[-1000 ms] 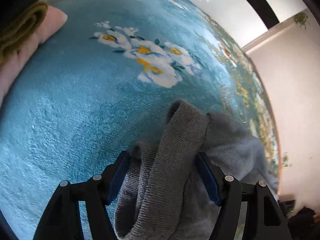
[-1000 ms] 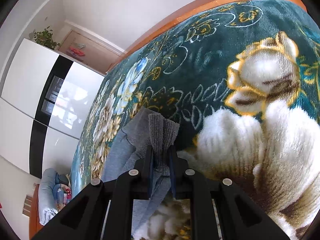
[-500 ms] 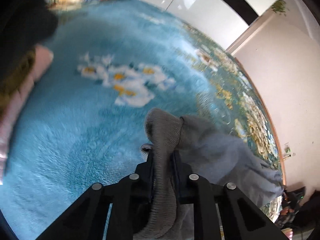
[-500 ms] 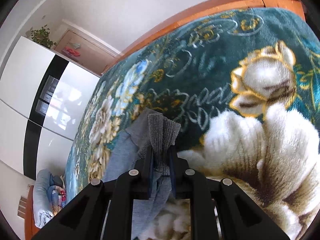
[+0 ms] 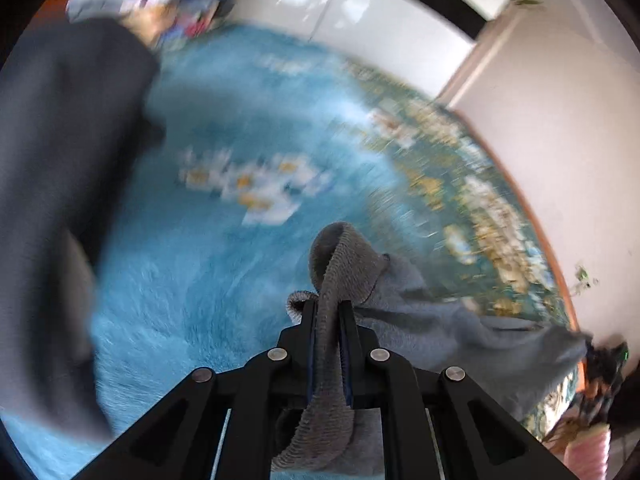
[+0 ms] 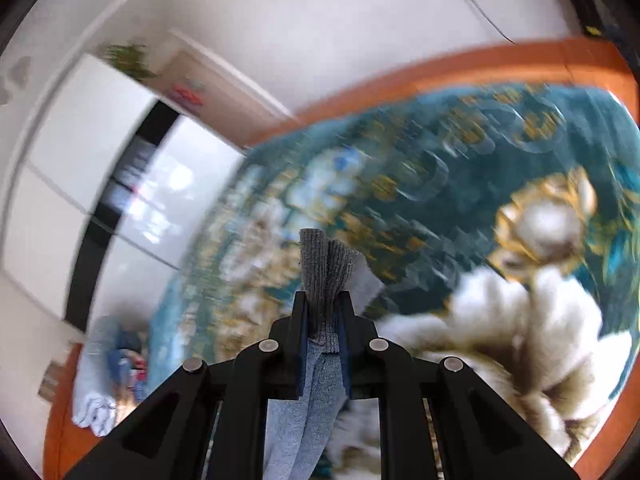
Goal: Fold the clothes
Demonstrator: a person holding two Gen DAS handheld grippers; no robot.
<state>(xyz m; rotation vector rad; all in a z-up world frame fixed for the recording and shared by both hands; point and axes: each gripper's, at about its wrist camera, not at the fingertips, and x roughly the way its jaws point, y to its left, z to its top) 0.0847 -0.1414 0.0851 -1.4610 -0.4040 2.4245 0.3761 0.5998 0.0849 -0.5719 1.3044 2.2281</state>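
The left gripper [image 5: 329, 304] pinches the grey sweater's ribbed hem [image 5: 340, 256]. The right gripper [image 6: 323, 298] clamps another ribbed edge [image 6: 326, 264], with the floral blanket [image 6: 500, 168] at two o'clock.

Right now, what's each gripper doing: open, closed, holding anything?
Left gripper: shut on the grey garment's ribbed band; its jaws have just closed on it.
Right gripper: shut on another ribbed edge of the same garment.

Garment [image 5: 420, 312]: grey-blue fleece with a darker grey ribbed cuff [image 6: 326, 268]. Blanket [image 5: 192, 280]: turquoise centre, white-and-yellow flowers; dark teal border [image 6: 460, 184], gold scrollwork. Fingers [image 6: 298, 320]: black.
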